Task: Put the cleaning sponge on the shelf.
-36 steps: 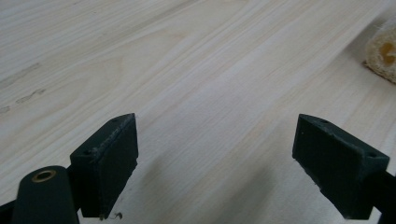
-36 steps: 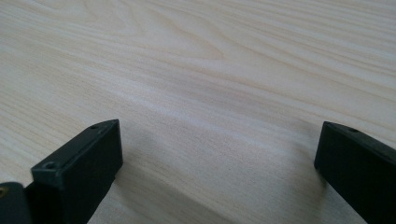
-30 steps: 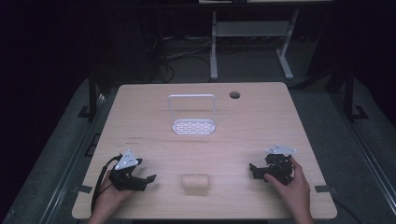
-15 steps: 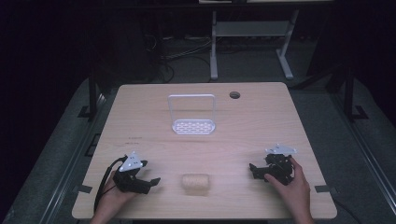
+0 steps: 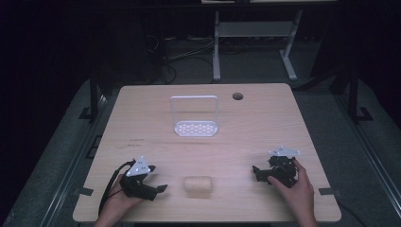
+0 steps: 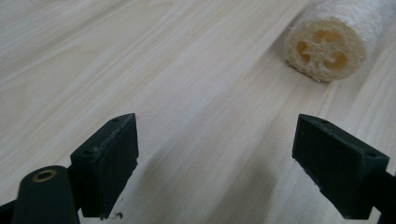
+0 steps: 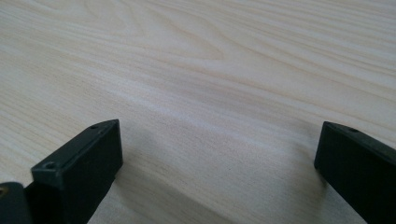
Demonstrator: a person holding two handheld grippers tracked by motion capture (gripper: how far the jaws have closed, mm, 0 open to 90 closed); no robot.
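Note:
A pale loofah piece (image 5: 197, 186) lies on its side near the front middle of the wooden table (image 5: 203, 146). In the left gripper view its cut end (image 6: 325, 48) faces me at the upper right, beyond the jaws. My left gripper (image 5: 160, 189) rests low on the table just left of the loofah, open, with nothing between its fingers (image 6: 106, 161). My right gripper (image 5: 256, 173) sits at the front right, held by a hand, open over bare wood (image 7: 219, 154), its fingertips pointing left toward the loofah.
A white wire-frame rack (image 5: 195, 118) with a perforated base stands upright at the table's middle back. A round cable hole (image 5: 238, 96) lies near the back edge. Desk legs and cables stand on the dark floor behind.
My left gripper has slid a little to the right, closer to the loofah. The right gripper and loofah have stayed where they were.

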